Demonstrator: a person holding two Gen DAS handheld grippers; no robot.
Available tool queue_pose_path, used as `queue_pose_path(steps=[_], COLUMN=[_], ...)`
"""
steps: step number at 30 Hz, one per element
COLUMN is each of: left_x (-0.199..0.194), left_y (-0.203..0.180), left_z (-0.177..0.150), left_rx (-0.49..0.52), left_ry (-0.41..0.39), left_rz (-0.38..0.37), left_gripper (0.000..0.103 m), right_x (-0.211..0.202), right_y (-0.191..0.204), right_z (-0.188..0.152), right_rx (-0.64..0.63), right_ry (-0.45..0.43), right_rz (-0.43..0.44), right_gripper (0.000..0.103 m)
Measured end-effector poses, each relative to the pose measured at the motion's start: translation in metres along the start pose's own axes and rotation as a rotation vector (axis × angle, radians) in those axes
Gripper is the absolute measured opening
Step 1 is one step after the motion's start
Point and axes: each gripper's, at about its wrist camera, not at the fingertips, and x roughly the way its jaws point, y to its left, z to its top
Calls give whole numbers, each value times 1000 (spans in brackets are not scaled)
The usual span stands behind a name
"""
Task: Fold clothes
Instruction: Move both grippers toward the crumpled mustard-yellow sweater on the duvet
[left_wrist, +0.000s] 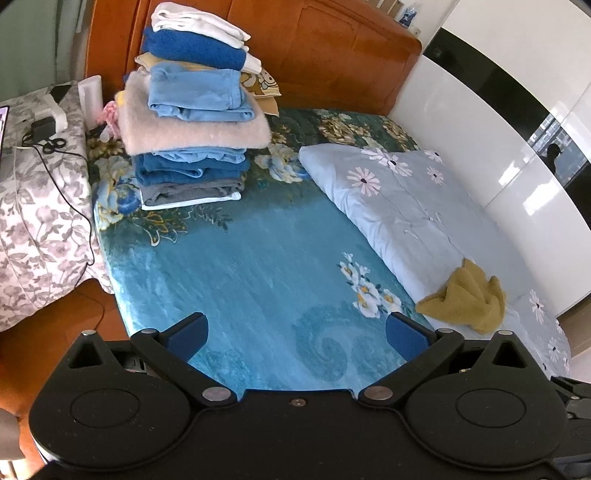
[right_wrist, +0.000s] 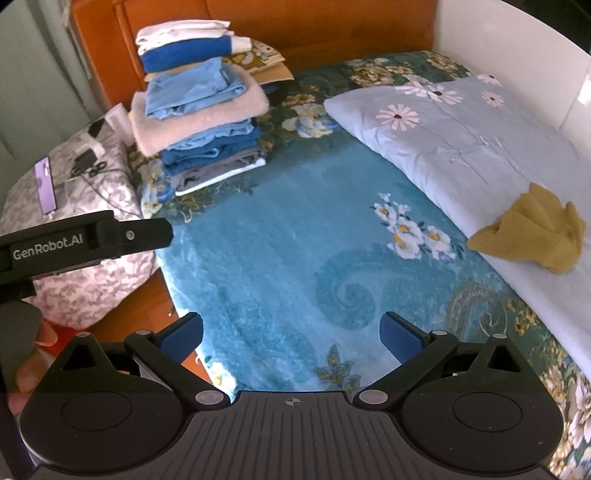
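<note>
Right gripper (right_wrist: 291, 338) spread, empty | mustard garment (right_wrist: 535, 230) well ahead, right

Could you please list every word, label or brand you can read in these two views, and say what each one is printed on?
"GenRobot.AI": white lettering on the black body of the left gripper, seen from the right wrist view.
The phone screen on the floral pillow is too small to read.
No other text is legible.

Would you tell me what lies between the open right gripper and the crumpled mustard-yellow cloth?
Only bare blue floral blanket separates the right gripper from the mustard cloth, seen in the right wrist view.
</note>
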Motion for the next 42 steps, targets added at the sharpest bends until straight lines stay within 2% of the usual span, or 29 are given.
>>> queue_pose_path(steps=[3, 5, 8, 10, 12, 17, 23, 28, 34, 37, 40, 42], left_x=[2, 7, 9, 9, 10, 16, 22, 31, 48, 57, 72, 84], left_y=[0, -4, 4, 9, 18, 20, 14, -12, -61, -90, -125, -145], left_z=[2, 2, 4, 9, 14, 14, 17, 17, 19, 19, 19, 17], left_rx=[27, 58, 85, 115, 115, 151, 234, 306, 312, 309, 319, 298], left_ry=[-11, -1, -5, 6, 27, 36, 17, 7, 2, -30, -24, 14], left_rz=[-18, -27, -47, -82, -152, -202, -297, -352, -351, -349, -352, -359], left_gripper=[101, 101, 101, 101, 101, 101, 101, 101, 101, 101, 101, 101], right_x=[1, 4, 4, 4, 3, -12, -30, -31, -26, -25, -23, -22], right_y=[12, -8, -15, -19, -23, -28, -43, -73, -128, -160, -190, -211], right_z=[-4, -6, -10, -12, -15, -25, -43, -56, -66, -66, -67, -68], right_rx=[34, 86, 142, 185, 229, 323, 440, 500, 494, 503, 516, 525], right_ry=[-2, -7, -15, -23, -36, -123, -283, -340, -408, -447, -477, -496], right_rz=[-14, 7, -19, -38, -59, -77, -119, -82, -43, -30, -60, -80], right_gripper=[103, 103, 103, 103, 103, 103, 103, 103, 103, 103, 103, 103])
